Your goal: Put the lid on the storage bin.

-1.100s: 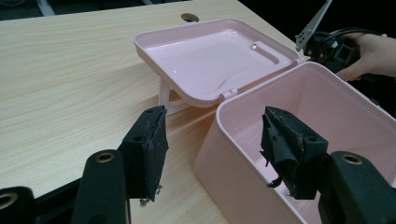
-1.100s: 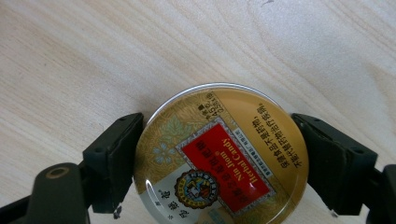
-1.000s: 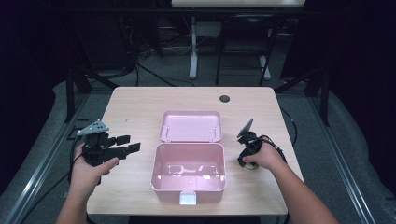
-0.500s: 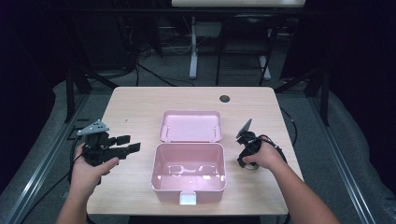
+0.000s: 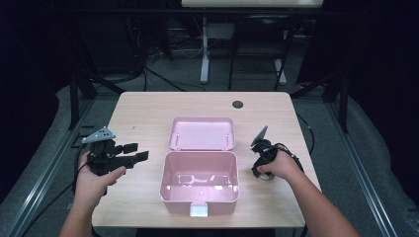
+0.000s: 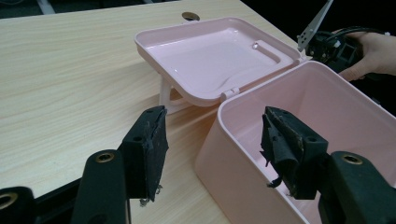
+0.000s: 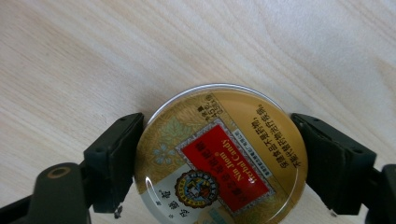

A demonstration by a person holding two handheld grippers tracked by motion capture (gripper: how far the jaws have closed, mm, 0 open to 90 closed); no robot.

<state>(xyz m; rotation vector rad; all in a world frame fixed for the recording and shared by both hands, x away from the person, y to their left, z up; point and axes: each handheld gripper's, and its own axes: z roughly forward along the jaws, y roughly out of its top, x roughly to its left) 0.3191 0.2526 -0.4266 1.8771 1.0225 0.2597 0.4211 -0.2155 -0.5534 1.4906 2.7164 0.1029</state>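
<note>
With the round gold candy tin (image 7: 219, 158) lying on the wooden worktop (image 5: 148, 113) pinched between the right gripper (image 7: 219, 161) fingers, the step in hand looks like the pickup; next, lift it into the open pink plastic box (image 5: 200, 182), while the left gripper (image 6: 212, 154) fingers stay spread.

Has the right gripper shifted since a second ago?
No. In the high view the right gripper sits at the same spot beside the pink box, its fingers either side of the round candy tin on the table.
</note>
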